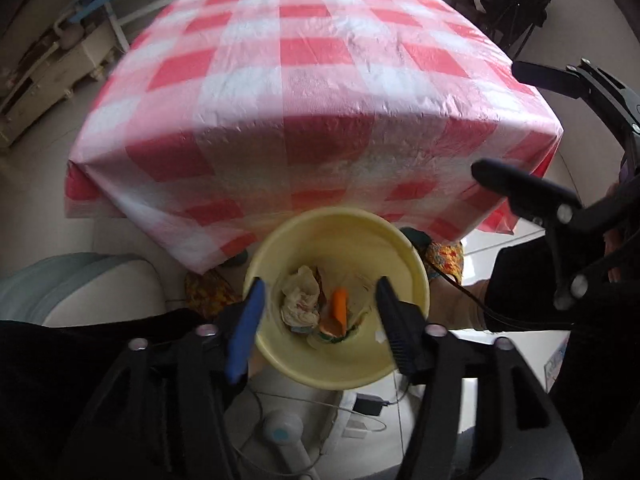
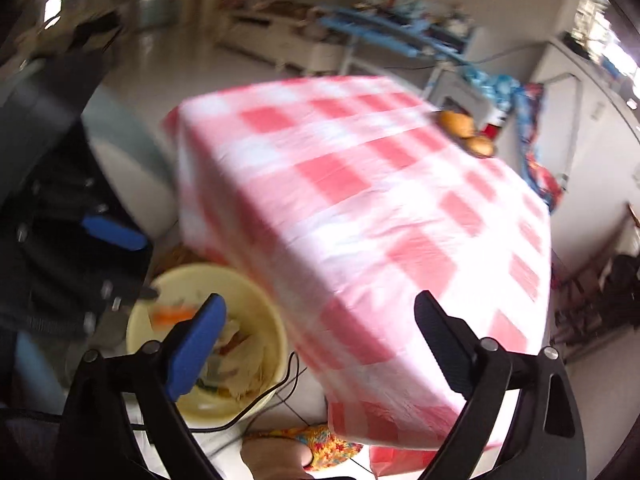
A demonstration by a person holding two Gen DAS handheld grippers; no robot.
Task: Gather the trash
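Crumpled trash is seen inside the yellow bin on the floor below the table's near edge. Both the left gripper and right gripper are spread, empty. No trash is seen on the checked tablecloth; collection appears largely done.

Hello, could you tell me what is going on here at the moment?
A person is clearing trash with a claw in each hand. The left claw hangs open over a yellow bin on the floor beside the checked table; crumpled paper and an orange scrap lie inside. The right claw is open and empty too.
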